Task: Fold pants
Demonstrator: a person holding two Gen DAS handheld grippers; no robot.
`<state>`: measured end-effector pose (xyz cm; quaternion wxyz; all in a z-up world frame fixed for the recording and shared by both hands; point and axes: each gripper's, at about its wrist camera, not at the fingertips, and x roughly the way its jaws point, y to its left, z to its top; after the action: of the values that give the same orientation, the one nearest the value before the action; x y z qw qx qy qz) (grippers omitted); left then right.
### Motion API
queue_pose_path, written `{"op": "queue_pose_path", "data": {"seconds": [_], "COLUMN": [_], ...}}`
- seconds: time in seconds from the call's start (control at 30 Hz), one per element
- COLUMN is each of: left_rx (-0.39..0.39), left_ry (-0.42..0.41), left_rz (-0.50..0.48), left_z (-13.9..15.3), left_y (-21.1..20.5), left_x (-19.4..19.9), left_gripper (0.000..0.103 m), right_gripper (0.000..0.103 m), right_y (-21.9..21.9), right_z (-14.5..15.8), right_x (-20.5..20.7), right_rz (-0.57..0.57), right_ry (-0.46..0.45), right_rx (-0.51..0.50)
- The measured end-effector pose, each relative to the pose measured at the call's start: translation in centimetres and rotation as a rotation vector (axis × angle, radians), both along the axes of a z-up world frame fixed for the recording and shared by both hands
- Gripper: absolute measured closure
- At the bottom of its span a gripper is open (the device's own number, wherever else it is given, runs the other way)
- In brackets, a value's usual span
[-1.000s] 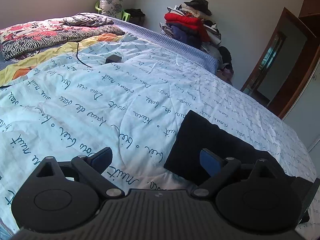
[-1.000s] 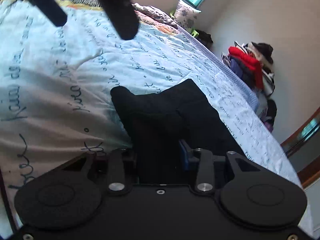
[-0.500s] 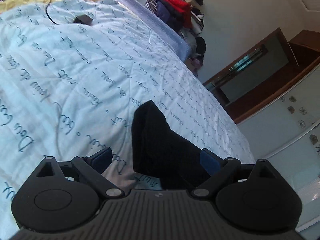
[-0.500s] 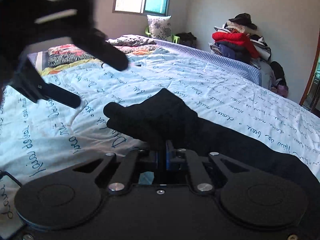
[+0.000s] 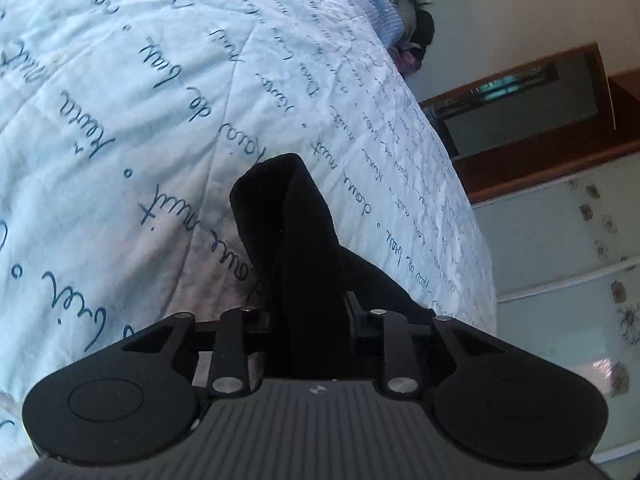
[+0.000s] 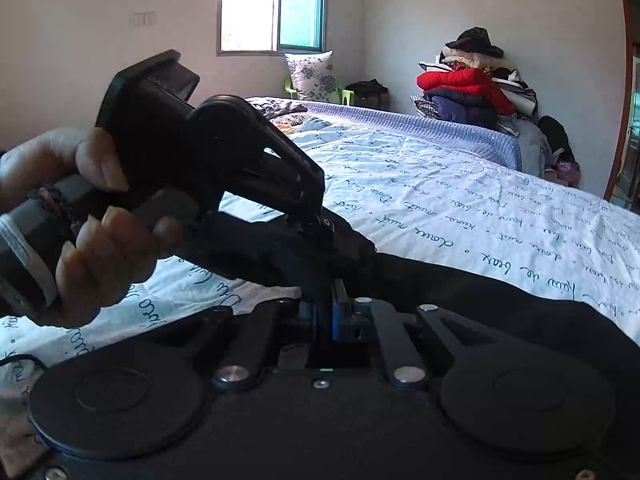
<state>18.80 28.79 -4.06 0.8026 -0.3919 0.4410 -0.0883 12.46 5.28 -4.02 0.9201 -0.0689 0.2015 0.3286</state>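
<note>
Black pants point(image 5: 296, 248) lie near the bed's point(image 5: 120, 120) edge, one end raised. The right claw point(image 6: 325, 312) is pinched on that fabric while the left claw point(image 5: 308, 320) is closing around it, likely so both can carry the fold over.

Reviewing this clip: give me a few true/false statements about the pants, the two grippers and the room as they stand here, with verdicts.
1. The black fabric pants lie on a light blue quilted bedspread with dark handwriting print. True.
2. The right hand-held gripper stands wide open over bare bedspread. False: it is shut on the pants.
3. Pants fabric sits between the closing jaws of the left hand-held gripper. True.
4. The red padded jacket is spread flat on the bed. False: it lies in a clothes pile by the wall.
5. A floral pillow stands below the window. True.
</note>
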Motion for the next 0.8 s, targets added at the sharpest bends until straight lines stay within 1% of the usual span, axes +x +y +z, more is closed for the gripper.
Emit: {"op": "queue_pose_path", "data": {"seconds": [0.13,0.2,0.23,0.3,0.33,0.37,0.4,0.43,0.5,0.57,0.6,0.63,0.67,0.7,0.73,0.77,0.8], "left_rx": [0.236,0.334,0.371,0.419,0.437,0.455,0.462,0.462,0.459,0.472,0.48,0.488,0.493,0.493,0.496,0.501,0.517], "left_ry": [-0.046,-0.075,-0.093,-0.116,-0.121,-0.121,-0.116,-0.109,-0.109,-0.126,-0.14,-0.153,-0.163,-0.173,-0.182,-0.189,-0.186], "left_rz": [-0.047,-0.069,-0.082,-0.111,-0.127,-0.135,-0.135,-0.134,-0.133,-0.137,-0.144,-0.152,-0.156,-0.162,-0.169,-0.172,-0.161], "left_z": [2.0,3.2,3.8,5.0,5.3,5.6,5.7,5.8,6.2,6.9,7.4,7.8,8.3,8.7,9.0,9.2,9.3], "left_y": [-2.0,-3.2,-3.8,-5.0,-5.4,-5.7,-6.0,-6.1,-6.2,-6.8,-7.3,-7.8,-8.3,-8.8,-9.3,-9.8,-10.1], "left_x": [-0.4,-0.7,-0.7,-0.7,-0.5,-0.4,-0.1,0.2,0.1,-0.1,-0.5,-0.7,-1.1,-1.3,-1.5,-1.6,-1.7], "left_gripper": [0.08,0.08,0.081,0.081,0.081,0.081,0.081,0.081,0.081,0.081,0.081,0.081,0.081,0.081,0.081,0.083,0.084], "right_gripper": [0.098,0.098,0.097,0.094,0.082,0.063,0.054,0.046,0.047,0.046,0.045,0.044,0.037,0.032,0.021,0.017,0.017], "right_y": [0.2,0.4,0.4,0.1,-0.1,-0.5,-1.4,-2.9,-6.3,-10.1,-11.9,-13.4,-14.3,-14.5,-14.2,-13.4,-12.6], "right_z": [-0.6,-0.8,-0.9,-0.8,-0.8,-0.7,-0.5,-0.2,-0.4,-1.4,-2.1,-2.8,-3.4,-3.8,-4.2,-4.7,-5.4], "right_x": [0.5,0.4,0.3,0.5,0.7,0.9,1.1,1.4,2.4,3.9,4.9,6.0,7.3,8.6,10.0,11.3,12.3], "right_rz": [0.019,0.031,0.032,0.029,0.029,0.032,0.04,0.049,0.082,0.085,0.058,0.019,-0.004,-0.017,-0.022,-0.014,-0.015], "right_ry": [0.019,0.019,0.021,0.043,0.071,0.102,0.142,0.201,0.353,0.512,0.589,0.654,0.707,0.76,0.828,0.891,0.949], "right_rx": [0.011,0.013,0.02,0.046,0.066,0.099,0.167,0.279,0.505,0.735,0.844,0.928,0.983,1.008,1.012,1.011,1.017]}}
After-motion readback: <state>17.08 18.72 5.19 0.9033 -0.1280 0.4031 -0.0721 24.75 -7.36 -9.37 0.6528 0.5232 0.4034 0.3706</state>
